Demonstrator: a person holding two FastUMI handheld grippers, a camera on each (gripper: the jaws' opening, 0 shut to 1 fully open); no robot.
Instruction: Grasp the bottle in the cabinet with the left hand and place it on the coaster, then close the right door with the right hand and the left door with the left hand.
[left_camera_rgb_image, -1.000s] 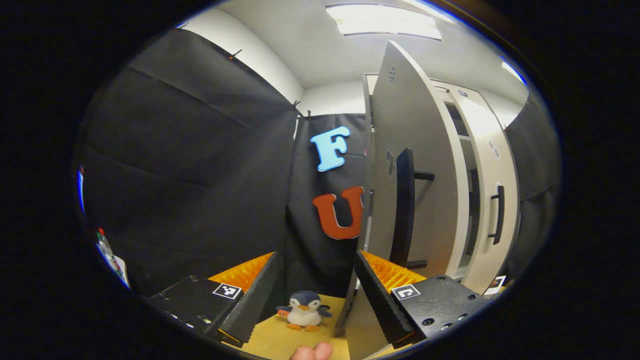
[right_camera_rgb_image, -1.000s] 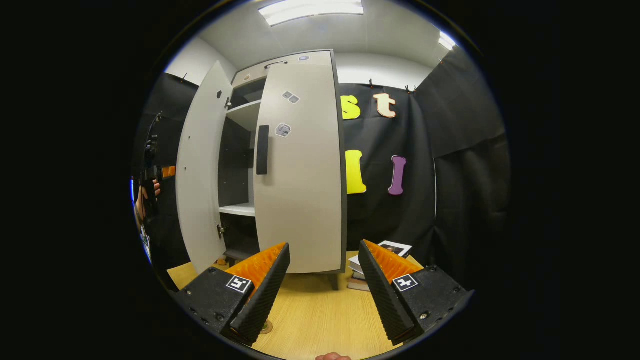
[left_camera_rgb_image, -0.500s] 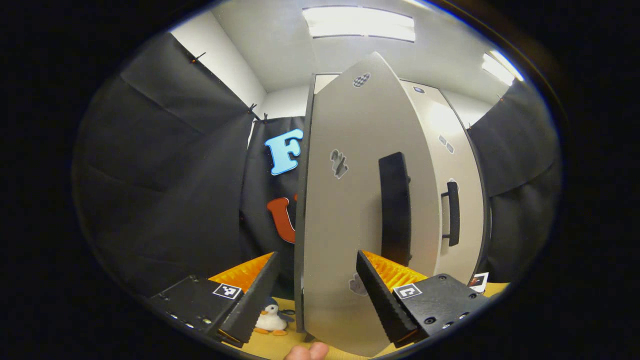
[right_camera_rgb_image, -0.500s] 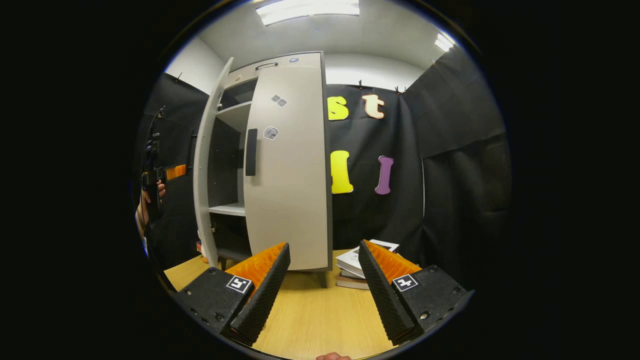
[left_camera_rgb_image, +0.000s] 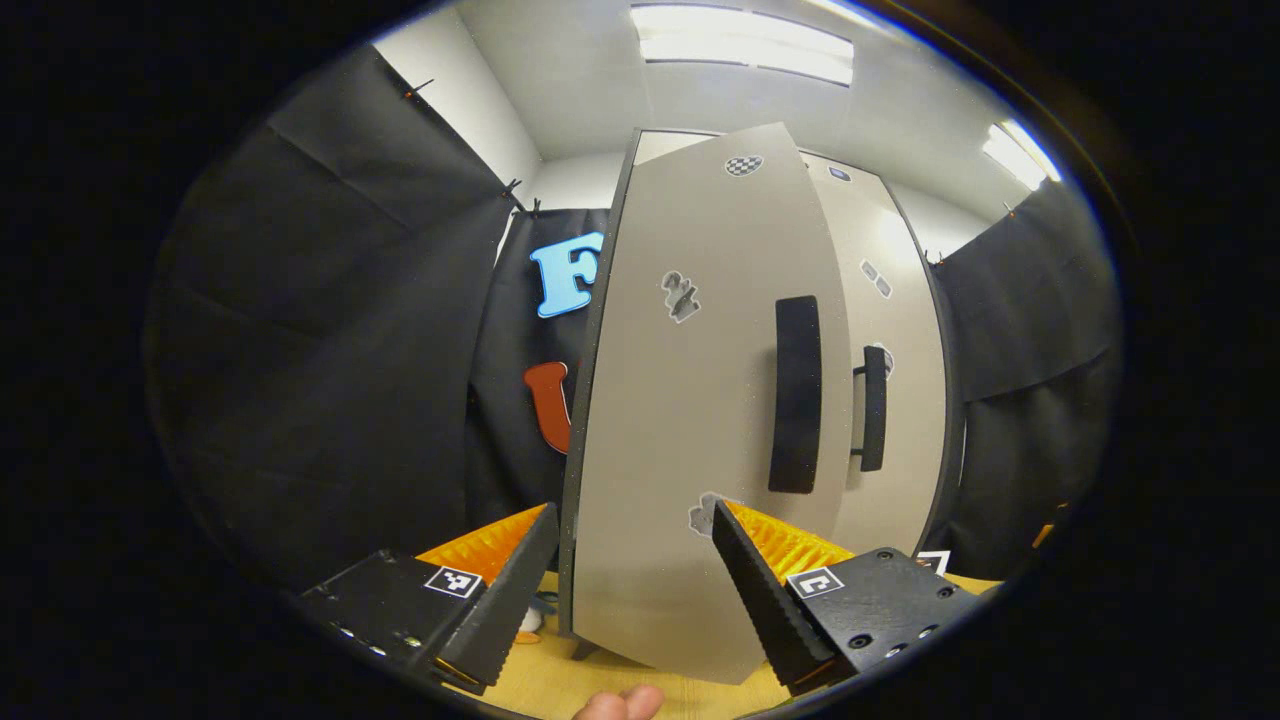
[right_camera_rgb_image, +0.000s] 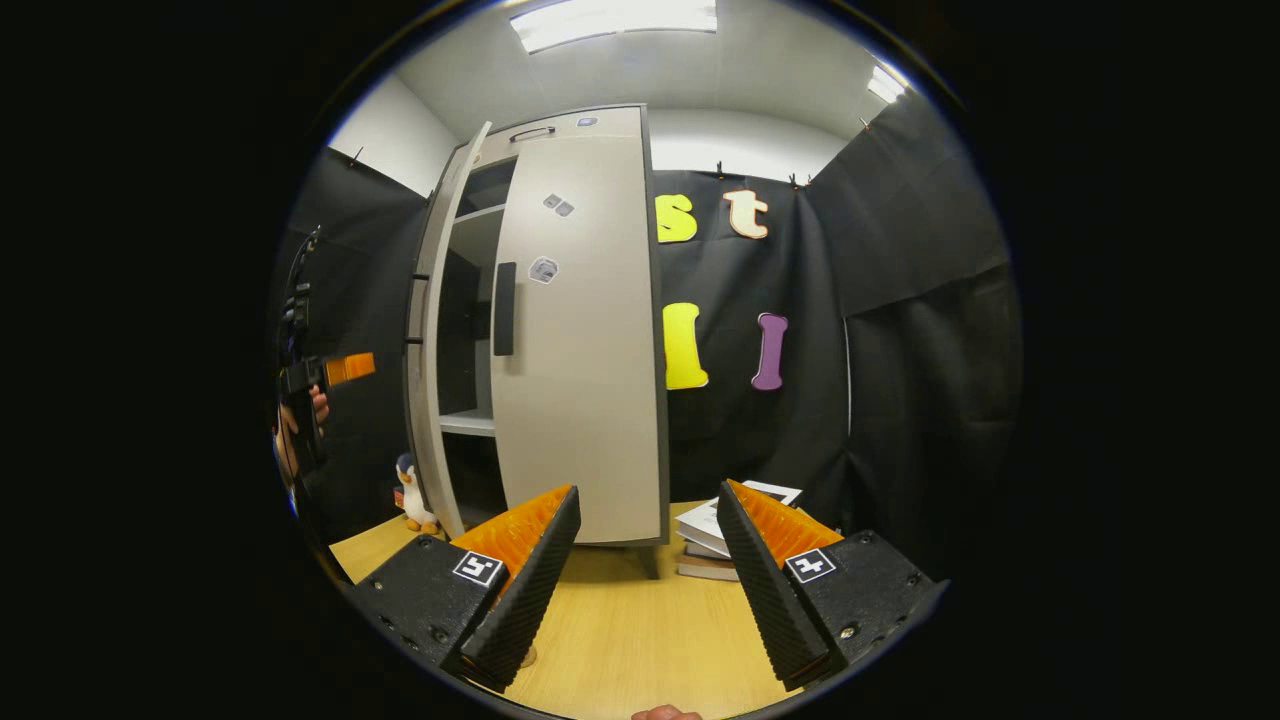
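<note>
The grey cabinet's left door (left_camera_rgb_image: 680, 420) fills the middle of the left gripper view, its black handle (left_camera_rgb_image: 797, 395) facing me. My left gripper (left_camera_rgb_image: 635, 590) is open in front of that door, nothing between its fingers. The right door (right_camera_rgb_image: 580, 350) lies flat against the cabinet, and the left door (right_camera_rgb_image: 432, 340) stands ajar, seen nearly edge-on, with a shelf (right_camera_rgb_image: 468, 423) showing in the gap. A hand holds the left gripper (right_camera_rgb_image: 348, 368) a short way left of that door's edge. Low over the wooden table (right_camera_rgb_image: 620, 640), my right gripper (right_camera_rgb_image: 645, 580) is open and empty.
A small penguin toy (right_camera_rgb_image: 410, 495) stands on the table left of the cabinet, also peeking out beside my left finger as the penguin toy (left_camera_rgb_image: 530, 615). A stack of books (right_camera_rgb_image: 720, 535) lies right of the cabinet. Black cloth walls close in on both sides.
The left door has swung from wide open to nearly shut, narrowing the gap. The left gripper has followed it round and now faces its front. The right gripper has barely moved.
</note>
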